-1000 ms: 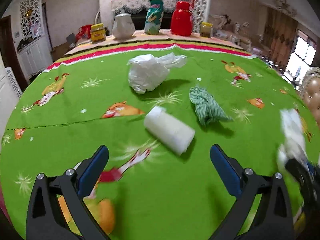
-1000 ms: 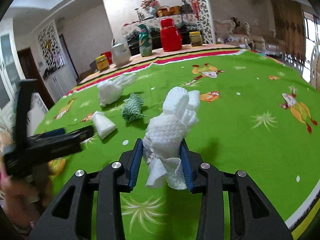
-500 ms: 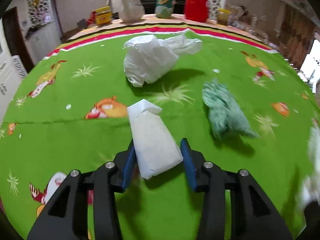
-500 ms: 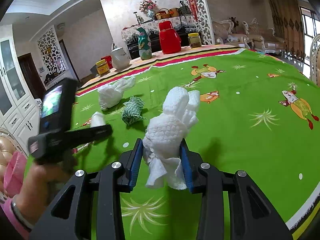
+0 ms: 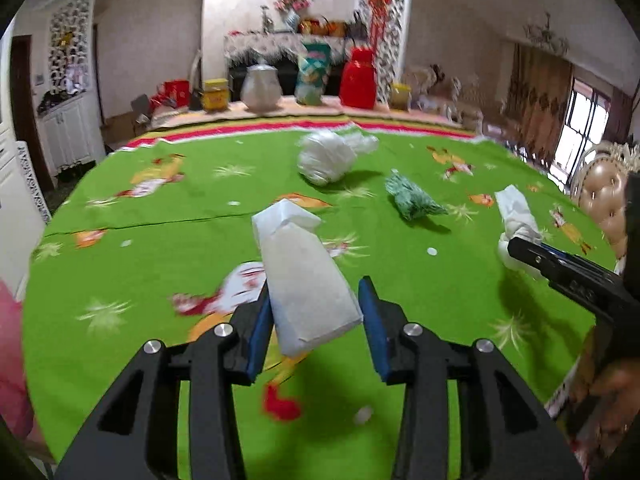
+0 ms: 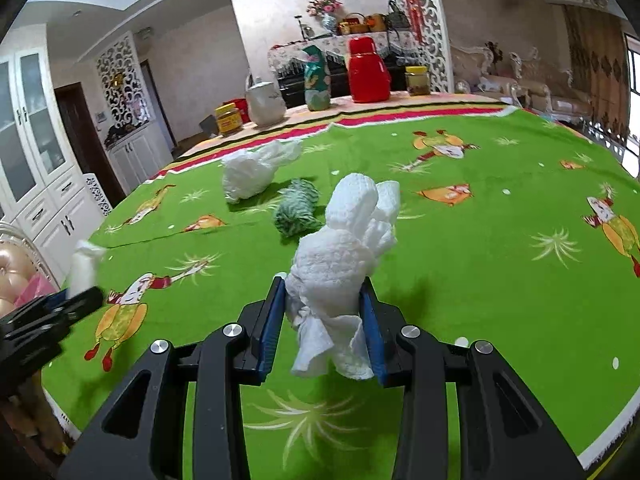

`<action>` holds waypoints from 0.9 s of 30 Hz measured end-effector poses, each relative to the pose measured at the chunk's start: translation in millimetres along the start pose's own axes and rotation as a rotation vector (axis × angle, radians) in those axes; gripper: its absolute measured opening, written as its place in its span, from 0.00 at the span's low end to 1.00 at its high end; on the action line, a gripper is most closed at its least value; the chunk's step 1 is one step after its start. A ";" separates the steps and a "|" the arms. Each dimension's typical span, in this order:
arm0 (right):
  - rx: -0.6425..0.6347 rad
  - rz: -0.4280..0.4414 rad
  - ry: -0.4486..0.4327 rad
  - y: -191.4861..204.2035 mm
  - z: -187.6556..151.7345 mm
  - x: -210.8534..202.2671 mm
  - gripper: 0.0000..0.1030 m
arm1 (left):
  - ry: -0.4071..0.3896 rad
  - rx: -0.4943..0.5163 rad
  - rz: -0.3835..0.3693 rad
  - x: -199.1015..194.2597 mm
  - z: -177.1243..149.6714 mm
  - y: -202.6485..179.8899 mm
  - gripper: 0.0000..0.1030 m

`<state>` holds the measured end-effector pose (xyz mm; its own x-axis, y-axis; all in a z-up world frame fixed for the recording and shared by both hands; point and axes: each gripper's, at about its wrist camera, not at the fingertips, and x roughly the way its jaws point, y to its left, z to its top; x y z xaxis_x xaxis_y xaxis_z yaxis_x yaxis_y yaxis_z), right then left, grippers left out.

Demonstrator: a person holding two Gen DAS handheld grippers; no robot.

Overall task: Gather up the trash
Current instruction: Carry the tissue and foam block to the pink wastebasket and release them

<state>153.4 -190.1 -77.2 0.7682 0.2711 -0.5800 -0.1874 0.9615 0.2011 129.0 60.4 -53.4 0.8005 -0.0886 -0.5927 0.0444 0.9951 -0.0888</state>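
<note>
Right wrist view, gripper [image 6: 324, 320] pinching crumpled, quilted white tissue [image 6: 344, 256]

We hold the left gripper [image 5: 314, 316] pitched downward over the table [image 5: 120, 272]. Its jaws have just been closing, and the blue pads [image 5: 262, 322] now clamp a folded white paper packet [image 5: 304, 276] that stands up between them. We hold the right gripper [image 6: 324, 322] at a similar downward pitch, its jaws drawn in narrow, both pads pressed on a crumpled white paper towel [image 6: 344, 256]. In the left wrist view, the right gripper sits at the right edge, well apart from the left.
</note>
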 end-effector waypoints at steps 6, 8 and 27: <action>-0.024 0.071 0.037 25.3 -2.1 3.8 0.35 | -0.049 0.002 0.044 -39.8 -14.8 40.1 0.39; -0.052 0.096 0.041 40.5 -1.2 1.8 0.35 | -0.053 -0.012 0.051 -49.1 -19.2 56.5 0.39; -0.328 0.301 0.092 218.0 -33.1 -8.2 0.35 | -0.079 -0.067 0.238 -105.2 -60.0 152.5 0.39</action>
<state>86.0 18.8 -54.8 0.5947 0.5295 -0.6050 -0.5896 0.7988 0.1195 15.7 218.8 -52.7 0.8280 0.1537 -0.5393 -0.1881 0.9821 -0.0089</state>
